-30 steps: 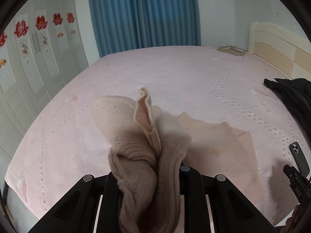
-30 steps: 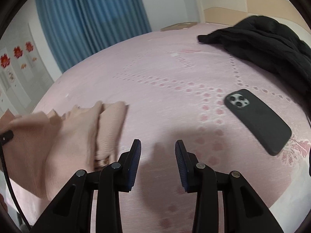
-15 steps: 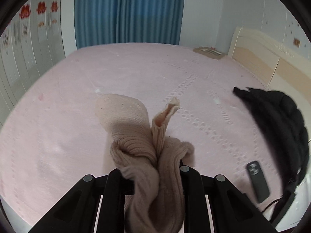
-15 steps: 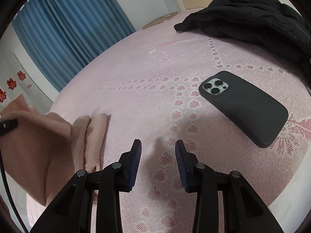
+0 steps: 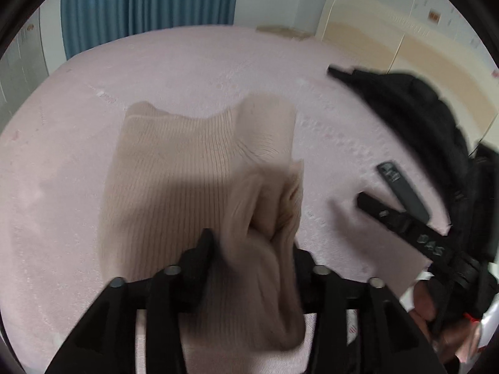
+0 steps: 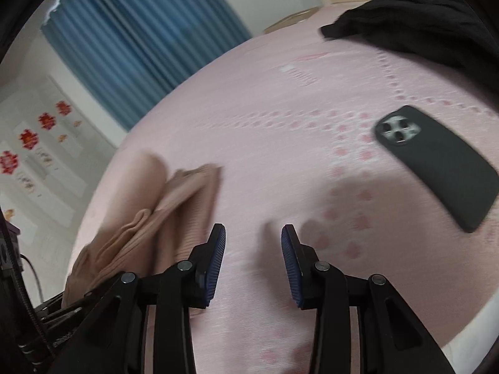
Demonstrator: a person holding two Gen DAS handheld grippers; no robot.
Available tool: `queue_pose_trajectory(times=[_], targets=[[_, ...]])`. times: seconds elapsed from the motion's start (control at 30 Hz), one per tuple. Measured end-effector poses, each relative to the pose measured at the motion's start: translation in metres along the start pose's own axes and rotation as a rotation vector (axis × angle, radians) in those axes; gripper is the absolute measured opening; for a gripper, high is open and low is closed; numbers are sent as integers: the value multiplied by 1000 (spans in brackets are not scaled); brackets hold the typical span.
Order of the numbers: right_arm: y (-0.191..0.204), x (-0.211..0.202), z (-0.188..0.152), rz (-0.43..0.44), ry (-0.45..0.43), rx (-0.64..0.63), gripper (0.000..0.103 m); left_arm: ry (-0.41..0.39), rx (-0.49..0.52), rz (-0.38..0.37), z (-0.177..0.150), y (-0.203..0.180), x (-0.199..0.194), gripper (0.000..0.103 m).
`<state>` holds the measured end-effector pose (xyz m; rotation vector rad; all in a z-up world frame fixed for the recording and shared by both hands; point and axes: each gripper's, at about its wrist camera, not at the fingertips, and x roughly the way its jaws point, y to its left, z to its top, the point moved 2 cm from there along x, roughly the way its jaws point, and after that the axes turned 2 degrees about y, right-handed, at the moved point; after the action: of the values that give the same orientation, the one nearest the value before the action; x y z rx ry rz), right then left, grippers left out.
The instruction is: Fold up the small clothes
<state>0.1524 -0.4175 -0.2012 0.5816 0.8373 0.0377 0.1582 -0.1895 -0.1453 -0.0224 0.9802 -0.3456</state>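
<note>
Item count: one beige ribbed knit garment [image 5: 193,168], one black phone [image 6: 436,162], one black jacket [image 6: 414,18], one pink bedspread [image 6: 280,99], one blue curtain [image 6: 140,50], two grippers: left gripper [image 5: 252,249], right gripper [image 6: 253,243].

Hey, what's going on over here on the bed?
A person is folding a small beige knit garment on a pink bedspread, with a handheld gripper in each hand. The left gripper has the bunched end of the garment between its jaws, which have just been opening. The right gripper hangs open with nothing in it. A black phone and black jacket lie nearby.
</note>
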Motion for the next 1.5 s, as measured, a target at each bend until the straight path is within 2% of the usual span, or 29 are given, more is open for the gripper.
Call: queue_pose_trajectory(times=[0.07,0.1,0.17,0.23,0.3,0.43,0.53,0.7,0.77,0.83,0.97,1.03,1.1,1.13,1.2,1.27,1.3,1.33,1.4,1.5], targets=[[9,3,1,58,13,0,42,-56,-38,-72,-1,18,-17,71],[13,5,2,79,18,0,44,-83,-50,-104,-1,26,-23,74],[25,10,6,133,33,7,46,-118,-58,-134,-1,42,-30,74],[37,19,13,186,60,14,49,-149,-71,-115,-2,63,-33,76],[43,29,19,198,82,10,51,-164,-91,-93,-1,82,-31,76],[55,54,26,173,146,1,52,-168,-120,-113,3,120,-20,76],[56,63,30,226,169,33,52,-179,-148,-109,5,142,-14,76],[62,74,42,267,194,43,54,-151,-226,-154,7,164,2,76],[66,73,47,310,197,44,54,-149,-245,-172,10,166,7,76],[69,71,51,335,190,44,60,-151,-254,-200,12,167,9,76],[83,79,55,257,218,-14,63,-157,-238,-195,14,162,12,76],[90,83,51,101,223,-99,63,-156,-221,-180,14,159,12,76],[92,86,48,7,200,-158,63,-161,-202,-160,13,155,11,76],[92,89,45,-18,204,-178,63,-163,-195,-151,13,155,10,76],[88,97,41,-7,227,-175,63,-168,-184,-142,13,154,8,76],[83,106,42,30,258,-150,59,-168,-179,-140,13,154,6,76],[83,109,44,51,257,-144,43,-170,-177,-135,13,154,6,76],[85,108,45,68,251,-153,21,-172,-177,-132,13,155,6,76],[103,100,51,87,193,-256,16,-174,-180,-132,14,157,5,76],[130,84,52,130,105,-396,14,-172,-190,-134,14,159,6,76]])
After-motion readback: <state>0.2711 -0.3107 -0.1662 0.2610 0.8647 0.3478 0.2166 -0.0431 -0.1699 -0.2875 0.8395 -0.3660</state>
